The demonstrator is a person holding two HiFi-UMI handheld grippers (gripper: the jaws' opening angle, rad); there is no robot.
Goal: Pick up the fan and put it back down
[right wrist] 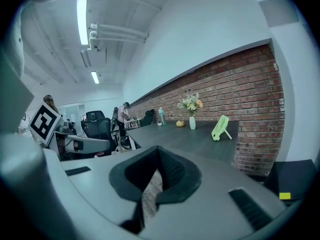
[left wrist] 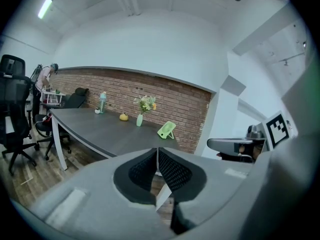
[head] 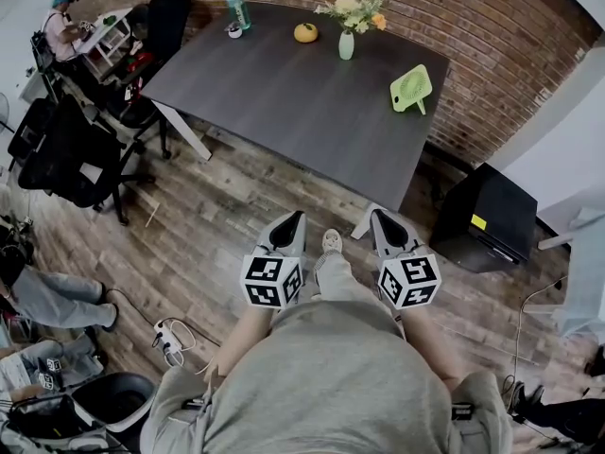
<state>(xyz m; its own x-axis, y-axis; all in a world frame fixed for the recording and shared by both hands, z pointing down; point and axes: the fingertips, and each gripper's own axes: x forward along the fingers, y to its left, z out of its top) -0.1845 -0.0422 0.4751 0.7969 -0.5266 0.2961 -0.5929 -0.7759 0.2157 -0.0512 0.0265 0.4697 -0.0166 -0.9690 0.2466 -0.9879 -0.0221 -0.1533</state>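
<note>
Currently the fan stands propped by the right edge of the tabletop — left gripper and right gripper, jaws closed on nothing, hover short.

Dark table bears bottle, orange object, flower vase; office chairs beside.

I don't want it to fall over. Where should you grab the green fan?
Probably the top edge of the fan, coming down from above. It is a thin, flat slab leaning back on a small stand, so the jaws can close across its thickness there and stay clear of the stand behind it.
</note>
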